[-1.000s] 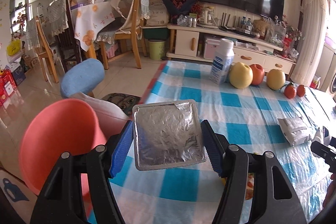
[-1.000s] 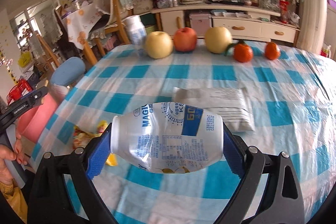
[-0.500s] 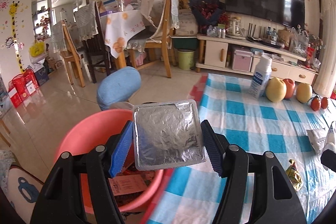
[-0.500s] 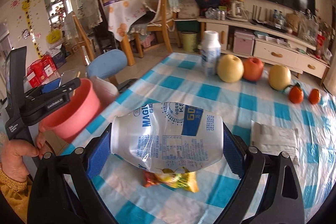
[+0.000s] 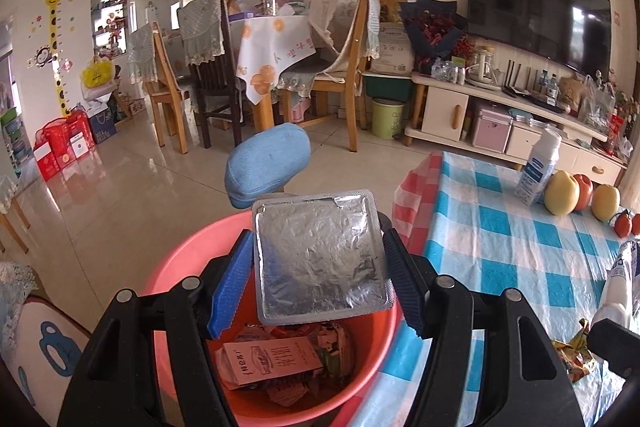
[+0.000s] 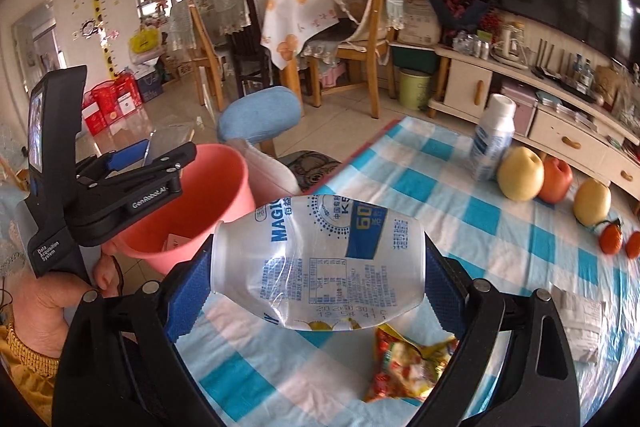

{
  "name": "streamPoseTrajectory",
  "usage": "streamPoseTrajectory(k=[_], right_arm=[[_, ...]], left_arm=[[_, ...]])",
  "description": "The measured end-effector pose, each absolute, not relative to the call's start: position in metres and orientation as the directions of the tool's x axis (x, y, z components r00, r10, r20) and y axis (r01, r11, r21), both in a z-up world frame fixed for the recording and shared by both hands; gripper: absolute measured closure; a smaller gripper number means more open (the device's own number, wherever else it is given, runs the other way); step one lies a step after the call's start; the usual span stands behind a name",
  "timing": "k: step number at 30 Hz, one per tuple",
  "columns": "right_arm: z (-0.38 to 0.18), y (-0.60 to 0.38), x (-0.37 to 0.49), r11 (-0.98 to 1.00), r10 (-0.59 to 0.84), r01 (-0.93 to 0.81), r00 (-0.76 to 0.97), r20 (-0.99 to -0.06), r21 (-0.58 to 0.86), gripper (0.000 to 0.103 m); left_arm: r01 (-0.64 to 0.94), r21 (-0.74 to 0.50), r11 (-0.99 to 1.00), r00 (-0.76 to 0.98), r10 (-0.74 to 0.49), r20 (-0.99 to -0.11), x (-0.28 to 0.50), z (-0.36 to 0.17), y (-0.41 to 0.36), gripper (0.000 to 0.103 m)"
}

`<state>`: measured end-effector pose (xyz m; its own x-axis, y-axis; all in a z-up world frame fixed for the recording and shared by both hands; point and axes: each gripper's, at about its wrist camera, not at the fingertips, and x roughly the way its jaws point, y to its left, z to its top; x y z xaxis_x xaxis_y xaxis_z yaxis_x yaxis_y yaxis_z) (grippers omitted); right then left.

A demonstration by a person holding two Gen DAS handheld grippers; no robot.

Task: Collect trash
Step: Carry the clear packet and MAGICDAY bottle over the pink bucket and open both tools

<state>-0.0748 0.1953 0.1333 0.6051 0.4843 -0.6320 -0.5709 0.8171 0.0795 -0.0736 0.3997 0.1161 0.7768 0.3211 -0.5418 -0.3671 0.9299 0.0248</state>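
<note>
Over the pink bin (image 5: pixel 192 263) off the table's (image 5: pixel 500 239) left edge: foil tray (image 5: pixel 320 255) clamped in left gripper (image 5: pixel 316 279); right gripper (image 6: pixel 318 279) squeezes crushed bottle (image 6: pixel 320 259) above table w/ snack wrapper (image 6: pixel 404 363) below. Risk: light tray could catch a pad on release & miss the bin.

My blue pads (image 5: pixel 234 287) hold a silver foil pack (image 5: pixel 320 255) over the coral-pink bucket (image 5: pixel 176 267); the tablecloth (image 6: pixel 460 219) is blue-and-white checked.

Foil sheet (image 5: pixel 320 259) was crinkly shiny metal, bottle (image 6: pixel 318 263) was thin see-through plastic, bucket (image 5: pixel 176 267) looked like smooth matt plastic.
</note>
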Motion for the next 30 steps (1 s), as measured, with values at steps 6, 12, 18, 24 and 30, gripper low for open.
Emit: streamPoseTrajectory(k=[6,12,18,24,30], right_arm=[[0.137,0.237,-0.073,0.773,0.516,-0.631,0.574,-0.636,0.057,0.01],[0.133,0.28,-0.069,0.725,0.528,-0.688,0.538,-0.657,0.019,0.01],[0.123,0.318,-0.063,0.682,0.529,-0.731,0.51,-0.678,-0.017,0.01],[0.108,0.346,-0.054,0.652,0.515,-0.756,0.492,-0.702,-0.052,0.01],[0.09,0.364,-0.044,0.619,0.498,-0.782,0.462,-0.734,-0.072,0.01]], left_arm=[[-0.415,-0.013,0.91,0.756,0.336,-0.562,-0.076,0.112,0.428,0.038],[-0.458,-0.036,0.888,0.73,0.353,-0.585,-0.077,0.105,0.453,0.038],[-0.5,-0.066,0.863,0.706,0.362,-0.608,-0.078,0.096,0.478,0.038],[-0.53,-0.087,0.844,0.688,0.368,-0.625,-0.076,0.088,0.493,0.038],[-0.555,-0.084,0.828,0.66,0.377,-0.65,-0.071,0.08,0.499,0.037]])
